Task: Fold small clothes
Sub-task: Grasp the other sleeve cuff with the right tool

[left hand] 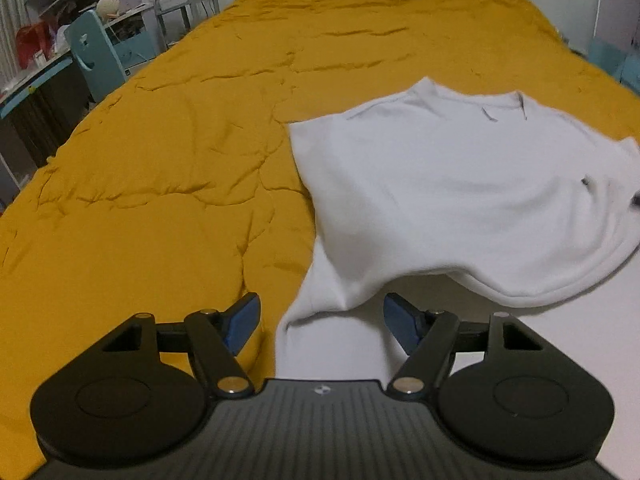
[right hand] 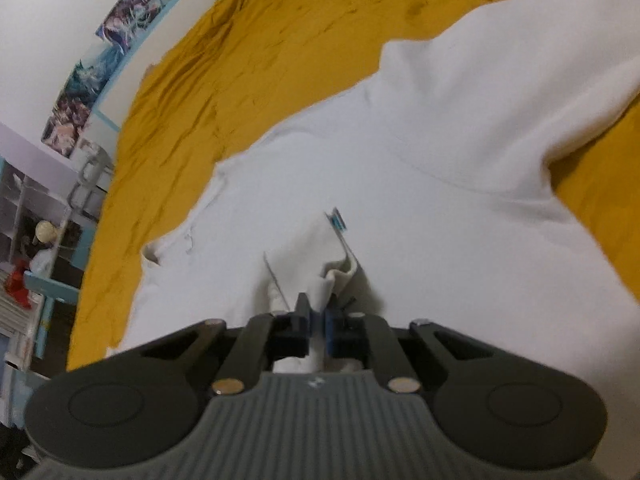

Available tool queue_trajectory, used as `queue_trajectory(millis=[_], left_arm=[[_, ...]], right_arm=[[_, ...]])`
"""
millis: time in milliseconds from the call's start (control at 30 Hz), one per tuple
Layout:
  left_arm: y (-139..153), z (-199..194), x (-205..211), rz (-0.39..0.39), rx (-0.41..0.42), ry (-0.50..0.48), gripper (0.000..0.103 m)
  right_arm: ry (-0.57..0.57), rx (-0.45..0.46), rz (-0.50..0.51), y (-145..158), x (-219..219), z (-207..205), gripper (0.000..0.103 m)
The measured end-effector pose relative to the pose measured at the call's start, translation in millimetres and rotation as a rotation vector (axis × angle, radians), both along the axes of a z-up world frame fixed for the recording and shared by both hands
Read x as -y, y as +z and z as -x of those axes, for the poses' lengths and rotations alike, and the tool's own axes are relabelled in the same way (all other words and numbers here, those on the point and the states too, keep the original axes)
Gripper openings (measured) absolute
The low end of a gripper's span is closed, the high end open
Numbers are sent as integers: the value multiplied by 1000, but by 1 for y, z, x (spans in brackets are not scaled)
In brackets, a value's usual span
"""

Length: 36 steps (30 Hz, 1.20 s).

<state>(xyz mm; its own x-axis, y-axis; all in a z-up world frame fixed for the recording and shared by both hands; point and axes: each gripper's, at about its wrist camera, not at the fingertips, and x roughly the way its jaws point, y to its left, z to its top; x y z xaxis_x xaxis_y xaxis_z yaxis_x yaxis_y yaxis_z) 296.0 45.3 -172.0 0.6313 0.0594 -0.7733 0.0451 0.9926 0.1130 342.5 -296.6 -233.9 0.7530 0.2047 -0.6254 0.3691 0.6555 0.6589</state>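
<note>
The white cotton sweatshirt is running out of view. Right gripper fingers are pinching its fold; left gripper fingers are standing wide around its sleeve.

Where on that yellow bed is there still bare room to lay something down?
The mustard quilt is bare from the white garment's left edge over to the desk side, and beyond its collar toward the far wall. Near both grippers it is crowded: the garment covers everything.
</note>
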Motion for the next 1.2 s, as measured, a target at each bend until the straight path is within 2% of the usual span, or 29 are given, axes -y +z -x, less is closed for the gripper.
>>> queue_trajectory(millis=[100, 167, 300, 367, 433, 467, 500, 533, 600, 633, 700, 733, 833, 900, 933, 1000, 1067, 1100, 1133, 1167, 1200], left_arm=[[-4, -5, 3, 15, -13, -8, 83], [-8, -7, 4, 16, -25, -4, 83], [-16, -9, 3, 6, -58, 7, 83], [-17, -8, 3, -6, -69, 10, 83], [-14, -5, 1, 2, -71, 5, 83], [-10, -2, -1, 15, -72, 0, 83], [-5, 1, -4, 37, -68, -4, 83], [1, 4, -7, 68, -60, -12, 83], [13, 9, -15, 147, -38, -25, 84], [19, 9, -18, 189, -26, -27, 86], [25, 5, -22, 261, -23, -20, 87], [26, 2, -22, 286, -26, -14, 87], [25, -6, -17, 322, -30, 2, 87], [20, -8, -11, 336, -43, 0, 87], [18, -10, -9, 336, -52, 0, 87], [13, -14, -5, 331, -57, -9, 87], [7, -19, 0, 320, -71, -16, 87], [3, -22, 2, 313, -82, -12, 87], [1, -23, 4, 306, -91, -7, 87], [-2, -26, 5, 298, -101, -6, 87], [-5, -28, 6, 292, -107, -3, 87]], right_arm=[[-21, 103, 39, 30, 4, 13, 1], [-62, 126, 43, 37, 10, 27, 1], [-104, 87, 114, 26, 11, 45, 1], [-99, 33, 159, 12, 10, 46, 3], [-87, -18, 135, -2, 14, 49, 9], [-92, -37, 125, -5, 20, 52, 17], [-94, -28, 110, -4, 23, 55, 20], [-103, 1, 104, 1, 25, 60, 22], [-121, 67, 151, 14, 35, 74, 39], [-113, 108, 187, 23, 37, 72, 43], [-29, 158, 231, 36, 37, 58, 55], [45, 162, 233, 38, 37, 41, 55], [94, 69, 249, 26, 39, 2, 54], [100, 7, 203, 13, 41, -16, 45], [114, -2, 174, 7, 40, -22, 45], [107, -37, 178, -2, 37, -33, 43], [106, -35, 158, -13, 39, -37, 45], [117, -27, 164, -15, 36, -40, 41], [123, -19, 177, -14, 33, -42, 32], [127, -15, 185, -12, 31, -43, 0], [127, -15, 186, -12, 32, -39, 1]])
